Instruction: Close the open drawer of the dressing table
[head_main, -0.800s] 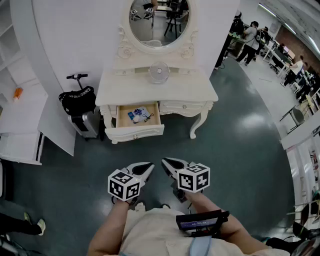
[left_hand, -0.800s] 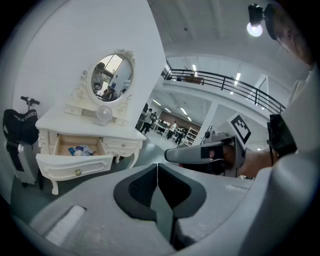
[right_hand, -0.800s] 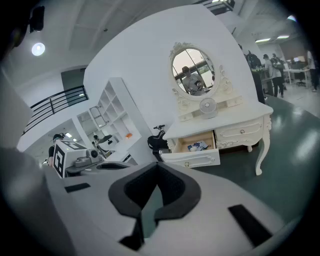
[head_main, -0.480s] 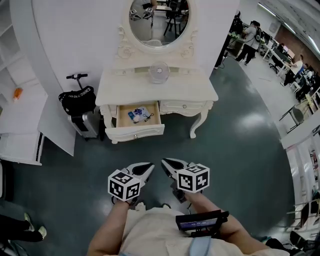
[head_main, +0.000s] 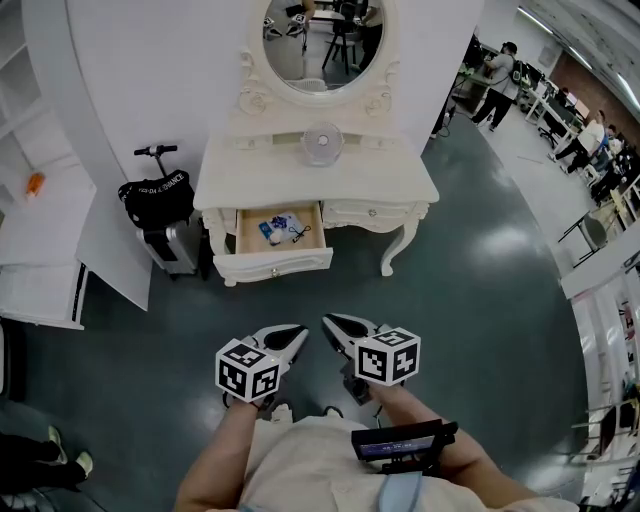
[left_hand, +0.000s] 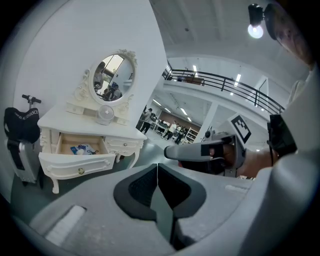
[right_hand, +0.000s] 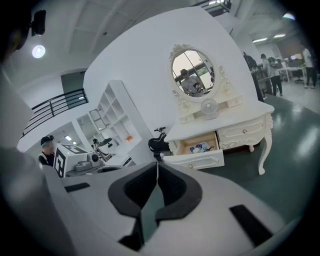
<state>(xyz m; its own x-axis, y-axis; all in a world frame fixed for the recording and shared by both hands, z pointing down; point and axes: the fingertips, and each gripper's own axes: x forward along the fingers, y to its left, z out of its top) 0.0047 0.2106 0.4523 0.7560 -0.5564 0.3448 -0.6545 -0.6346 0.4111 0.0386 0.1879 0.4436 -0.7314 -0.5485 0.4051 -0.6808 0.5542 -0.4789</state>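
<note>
Both tools are shut with nothing between the jaws, and are held side by side low in front of the person: the left tool (head_main: 298, 332) and the right tool (head_main: 330, 324) sit tip to tip over the floor (head_main: 470, 300). The open drawer (head_main: 272, 265) lies straight ahead and slightly left of them, well apart. It hangs out from the left half of the front edge of the counter (head_main: 315, 185). Its front panel runs along that edge, so the push has to go away from the person, square to the panel. The left tool is probably a little nearer and better lined up. Inside the drawer lies a blue packet (head_main: 272, 229). The 2nd drawer (head_main: 368, 212), on the right, is already closed. A small fan (head_main: 322, 143) stands at the counter's back edge under an oval mirror (head_main: 322, 40). The floor is smooth and glossy, and a suitcase (head_main: 172, 248) stands by the counter's left side.
</note>
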